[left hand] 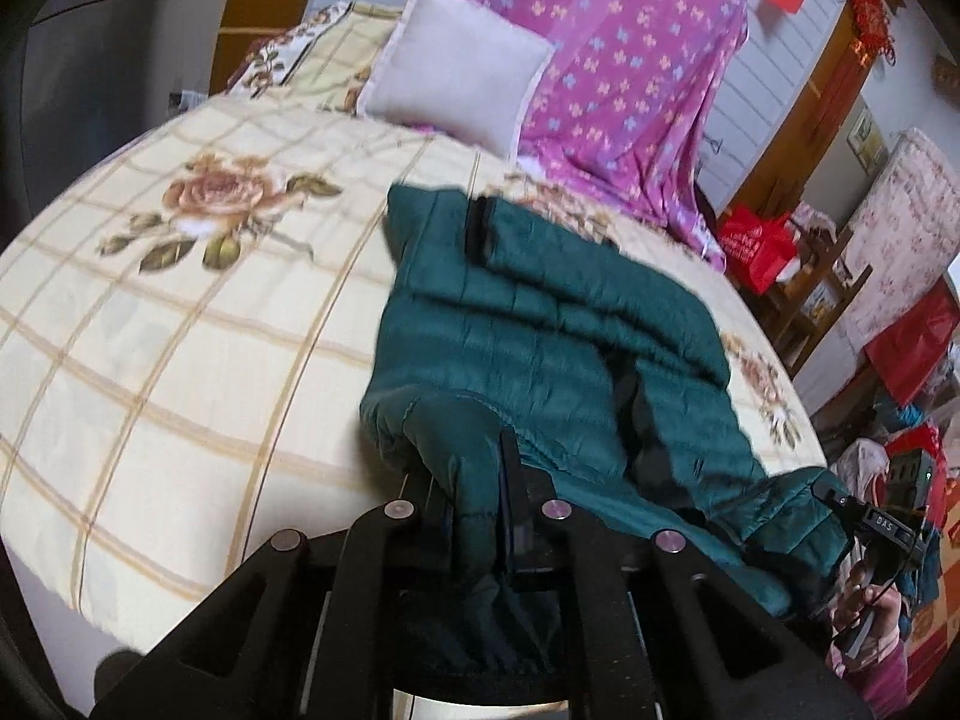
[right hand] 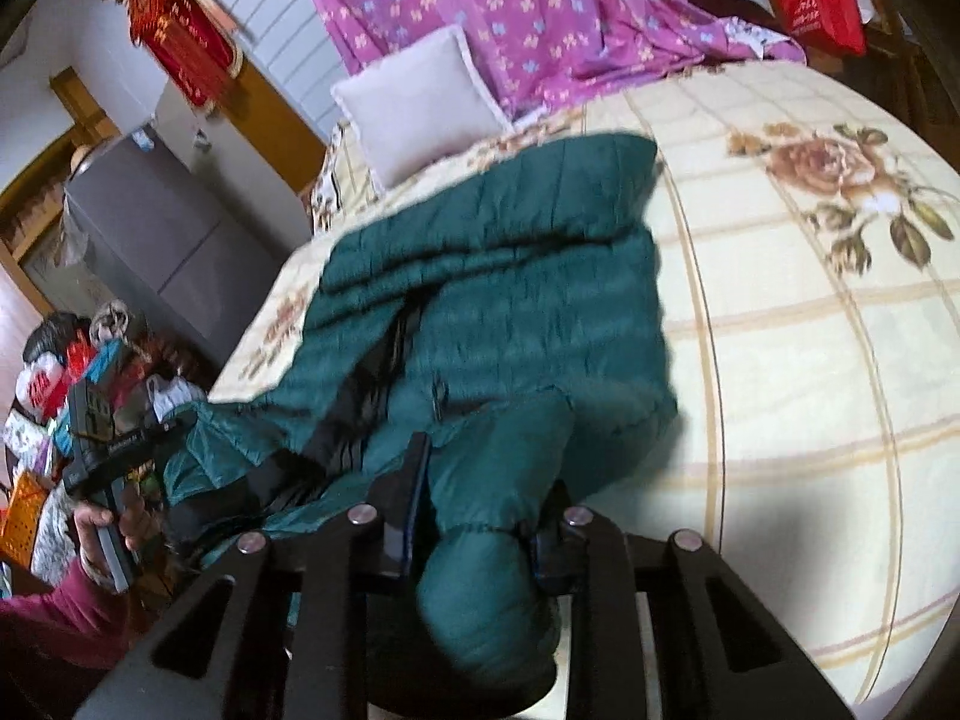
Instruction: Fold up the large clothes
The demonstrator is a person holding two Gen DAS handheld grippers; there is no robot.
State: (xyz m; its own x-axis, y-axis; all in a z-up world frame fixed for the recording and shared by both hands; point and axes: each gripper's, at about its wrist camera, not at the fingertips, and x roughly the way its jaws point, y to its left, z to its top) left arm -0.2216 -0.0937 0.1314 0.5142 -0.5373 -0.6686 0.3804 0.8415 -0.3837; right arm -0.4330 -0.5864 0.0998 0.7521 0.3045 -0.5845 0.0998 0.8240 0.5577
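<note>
Left tool (left hand: 480, 498), right tool (right hand: 480, 516) each clamped on teal quilted jacket (left hand: 540, 324), rumpled, half-lifted.

One green jacket (left hand: 540, 324), one pale cushion (left hand: 456, 72), one purple floral sheet (left hand: 630, 60), two grippers (left hand: 480, 516)

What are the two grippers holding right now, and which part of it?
Both hold the green quilted jacket. The left gripper pinches its near edge; the right gripper clamps what looks like a sleeve cuff at the near end.
</note>
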